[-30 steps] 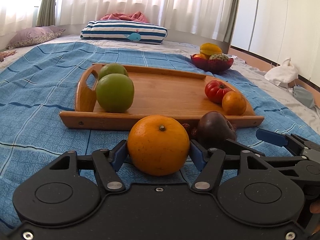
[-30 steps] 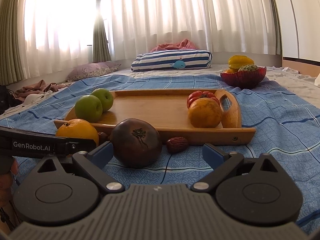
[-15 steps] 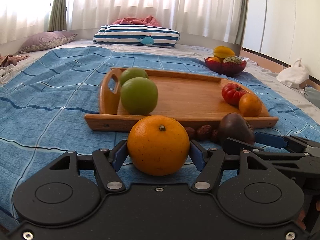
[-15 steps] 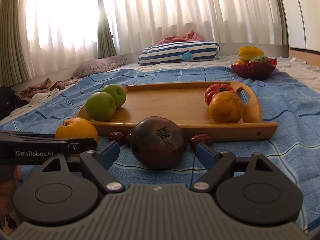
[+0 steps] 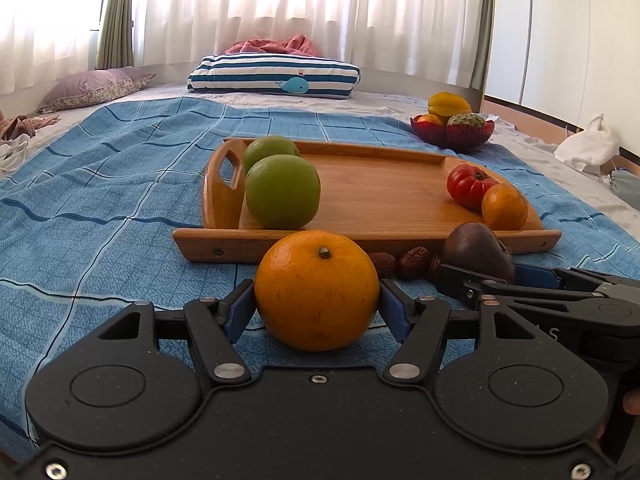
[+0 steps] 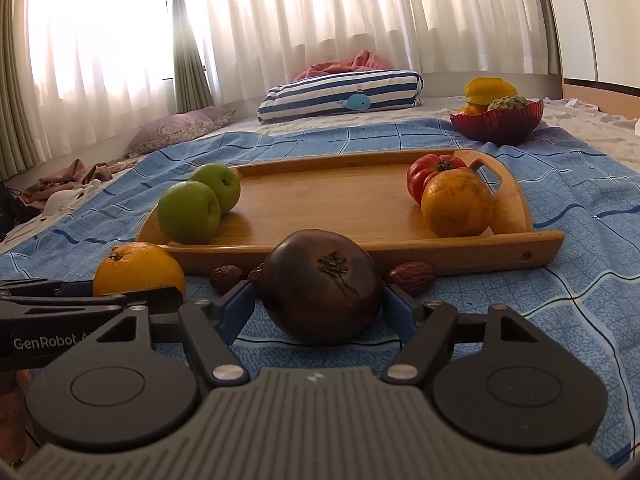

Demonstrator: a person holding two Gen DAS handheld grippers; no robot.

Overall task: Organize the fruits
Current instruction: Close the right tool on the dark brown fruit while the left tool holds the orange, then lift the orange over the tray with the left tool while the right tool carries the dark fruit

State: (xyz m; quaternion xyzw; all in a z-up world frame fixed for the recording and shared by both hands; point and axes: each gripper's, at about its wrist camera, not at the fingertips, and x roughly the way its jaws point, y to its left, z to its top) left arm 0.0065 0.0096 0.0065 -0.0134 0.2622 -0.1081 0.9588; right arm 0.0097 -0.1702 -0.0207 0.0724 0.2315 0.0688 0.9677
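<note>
Left gripper [image 5: 316,312]: pinching an orange [image 5: 316,290] between its blue pads, one pad on each side of the fruit.
Orange: sits low over the blue bedspread [image 5: 100,208], just in front of the tray's near edge.
Right gripper [image 6: 320,312]: jaws closing around a dark tomato [image 6: 322,286]; the pads stand right at its flanks, and I cannot tell whether they press on it.
Dark tomato: rests on the bedspread just before the tray, stem end facing the camera.
Tray [image 6: 340,200]: wooden, with a handle at each end, lying flat on the bed.
Apples: two green ones [image 5: 282,192] touching each other at the tray's left end, beside the handle.
Right end of tray: a red tomato [image 6: 432,170] with a second orange [image 6: 456,208] in front of it, touching.
Dates [image 6: 412,272]: a few small wrinkled brown ones on the bedspread against the tray's front edge, between the two held fruits and beside the dark tomato.
Bowl [image 6: 496,122]: red, holding more fruit, well behind the tray to the right.
Pillow [image 5: 274,76]: striped, at the far end of the bed below the curtains.
</note>
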